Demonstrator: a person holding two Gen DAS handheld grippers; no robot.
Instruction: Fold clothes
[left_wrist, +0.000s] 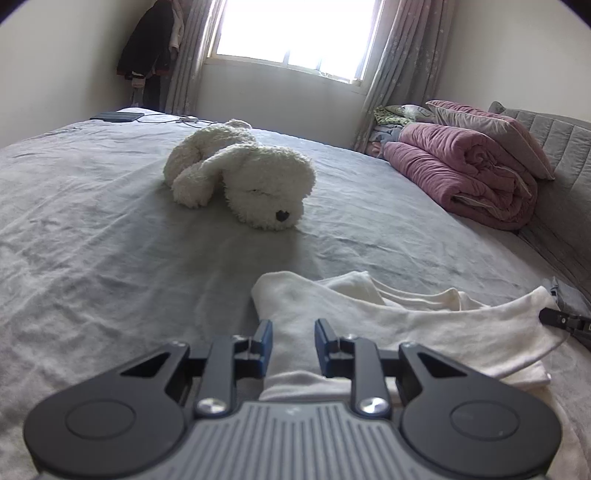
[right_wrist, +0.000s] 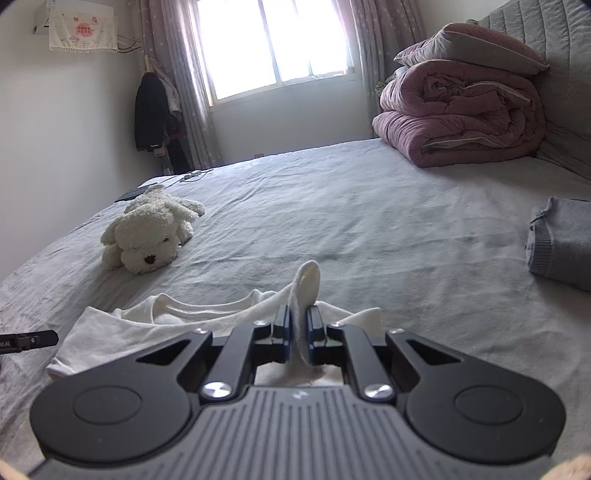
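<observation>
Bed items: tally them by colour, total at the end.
White: 2, the plush dog and the shirt, pinched in the right tool.
Pink: 2, the quilt and the pillow on it.
Grey: 1, a folded sweater.
Total: 5

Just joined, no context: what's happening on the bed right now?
A person with two handheld grippers is folding a white garment on the grey bed. The right gripper is shut on a pinched-up fold of the fabric. The left gripper is open, its fingers either side of the cloth, not clamped. A plush dog, a pink rolled quilt and a folded grey item lie farther off.
</observation>
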